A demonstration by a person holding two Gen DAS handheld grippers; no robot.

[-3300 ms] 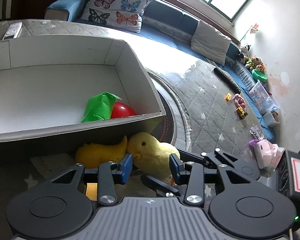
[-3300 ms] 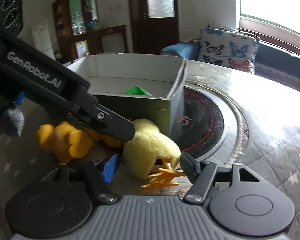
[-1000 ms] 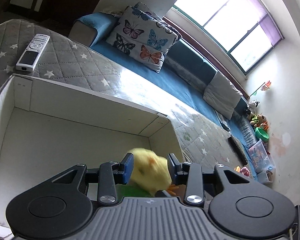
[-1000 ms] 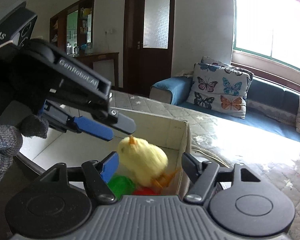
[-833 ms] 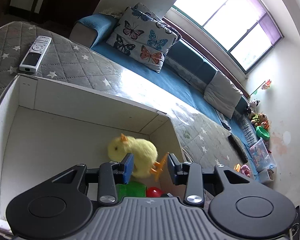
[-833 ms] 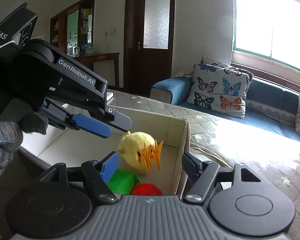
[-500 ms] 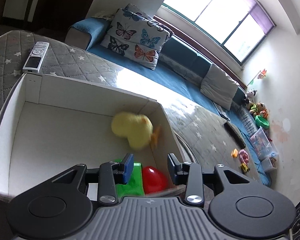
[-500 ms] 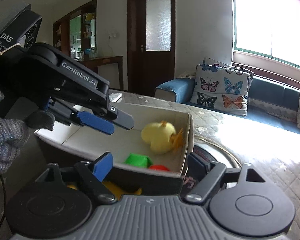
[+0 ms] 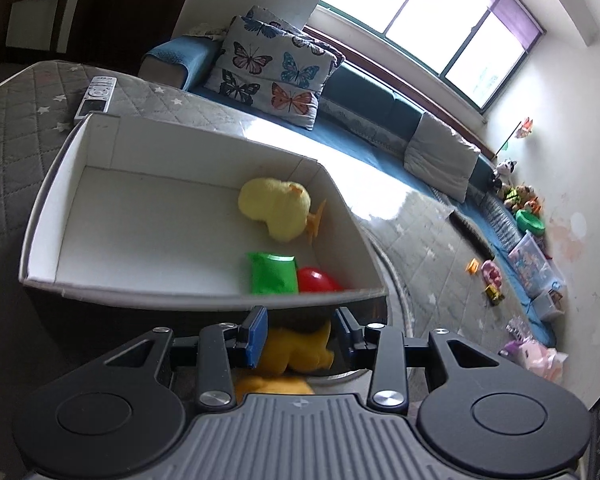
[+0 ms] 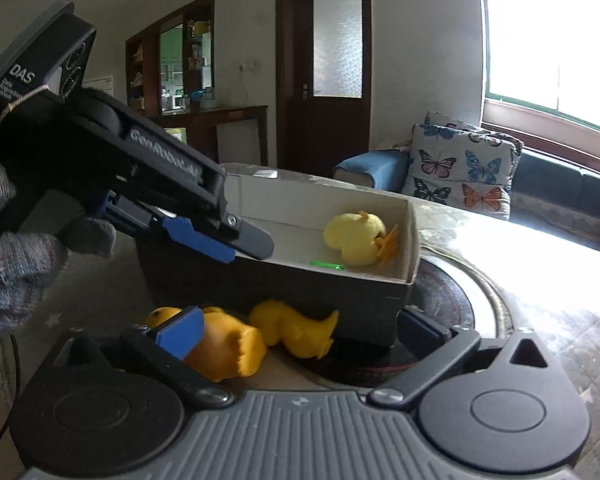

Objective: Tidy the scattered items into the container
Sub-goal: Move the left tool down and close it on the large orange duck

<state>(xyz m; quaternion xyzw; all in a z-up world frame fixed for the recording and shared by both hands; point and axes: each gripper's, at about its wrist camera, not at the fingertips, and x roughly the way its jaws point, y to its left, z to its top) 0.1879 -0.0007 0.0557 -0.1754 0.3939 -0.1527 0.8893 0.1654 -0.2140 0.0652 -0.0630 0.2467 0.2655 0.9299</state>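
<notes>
The white cardboard box (image 9: 204,300) holds a pale yellow plush chick (image 9: 276,208), a green packet (image 9: 272,274) and a red ball (image 9: 318,280). The chick also shows in the right wrist view (image 10: 356,238). Two orange-yellow rubber ducks (image 10: 296,332) (image 10: 224,348) lie on the table in front of the box. My left gripper (image 9: 300,334) is open and empty, above a duck (image 9: 296,350) by the box's near wall. My right gripper (image 10: 300,330) is open and empty, low behind the ducks. The left gripper also shows in the right wrist view (image 10: 220,240).
A remote control (image 9: 96,96) lies beyond the box on the quilted table cover. A round black hotplate (image 10: 448,300) is set in the table right of the box. A sofa with butterfly cushions (image 9: 276,68) stands behind. Small toys (image 9: 488,276) lie at the far right.
The chick dropped from my left gripper and now rests inside the box by its right wall. Both grippers have drawn back and lowered toward the ducks in front of the box.
</notes>
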